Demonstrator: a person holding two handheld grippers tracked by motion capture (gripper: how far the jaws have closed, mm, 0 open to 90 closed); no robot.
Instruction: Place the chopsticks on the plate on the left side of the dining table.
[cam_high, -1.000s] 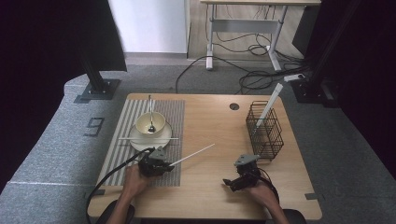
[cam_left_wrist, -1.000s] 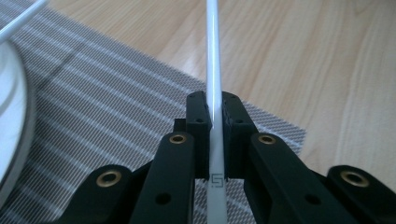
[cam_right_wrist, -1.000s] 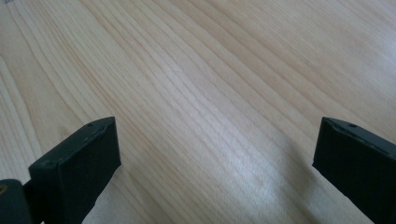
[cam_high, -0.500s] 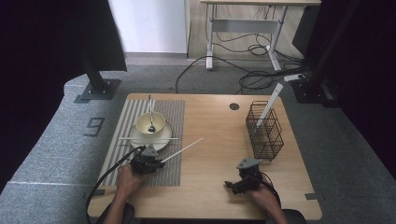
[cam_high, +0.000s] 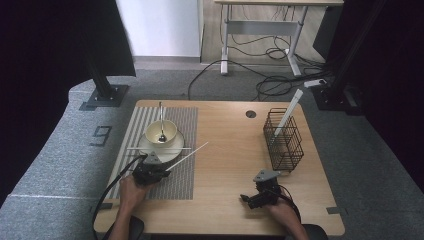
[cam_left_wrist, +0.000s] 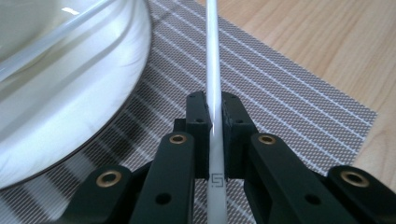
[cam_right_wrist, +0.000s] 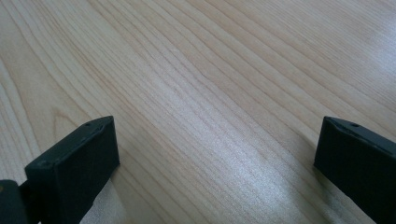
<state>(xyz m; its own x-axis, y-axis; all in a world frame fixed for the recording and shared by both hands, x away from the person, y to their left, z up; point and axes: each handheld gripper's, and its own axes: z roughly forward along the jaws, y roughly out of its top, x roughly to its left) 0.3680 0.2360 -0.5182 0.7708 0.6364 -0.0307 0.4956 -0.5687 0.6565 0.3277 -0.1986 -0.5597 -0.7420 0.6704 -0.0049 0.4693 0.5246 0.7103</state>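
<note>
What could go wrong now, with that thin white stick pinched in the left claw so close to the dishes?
The left gripper holds the white chopstick near one end, so most of it sticks out unsupported and might pivot or slip in the grip. Its shaft passes right beside the plate, so a swing could knock the plate or the bowl with its spoon. A second chopstick resting across the plate could be nudged off.

A lab: black rig posts (cam_high: 102, 75), floor cables (cam_high: 260, 85), bare desk (cam_high: 260, 25)

Light wooden table (cam_high: 225, 150): striped placemat (cam_high: 182, 125) at left; black wire basket (cam_high: 285, 145) at right; round cable hole (cam_high: 251, 114) near far edge.
</note>
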